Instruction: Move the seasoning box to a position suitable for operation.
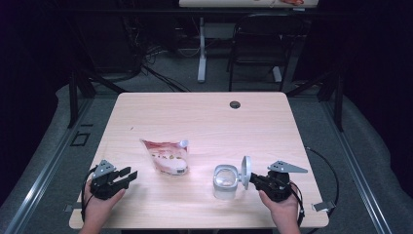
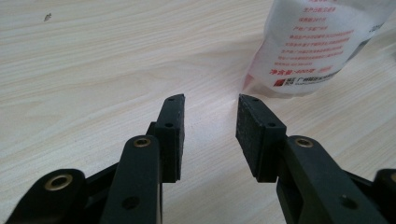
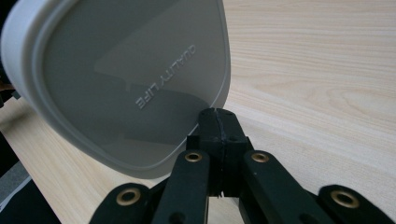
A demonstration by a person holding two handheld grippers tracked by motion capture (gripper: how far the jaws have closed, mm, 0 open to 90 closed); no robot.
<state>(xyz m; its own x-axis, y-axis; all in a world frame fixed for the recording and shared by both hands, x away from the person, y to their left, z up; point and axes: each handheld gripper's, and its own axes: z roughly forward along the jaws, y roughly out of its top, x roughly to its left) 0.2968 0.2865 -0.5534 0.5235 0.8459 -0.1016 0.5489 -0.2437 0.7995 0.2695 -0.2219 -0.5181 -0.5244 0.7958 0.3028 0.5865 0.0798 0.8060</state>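
Lid (image 1: 246,171) of the clear container (image 1: 225,181) is standing on edge in the right claw (image 1: 254,181), whose jaws are pinching together on its rim; in the right gripper view the grey lid (image 3: 126,79) is showing raised lettering just above the closed jaws. Beside it, the open container is sitting on the bench (image 1: 204,117) near the front edge. The left claw (image 1: 127,176) is resting low at the bench's front left with its jaws standing apart on nothing. A white pouch with red print (image 1: 167,156) is lying between the two hands, just ahead of the left claw (image 2: 210,112).
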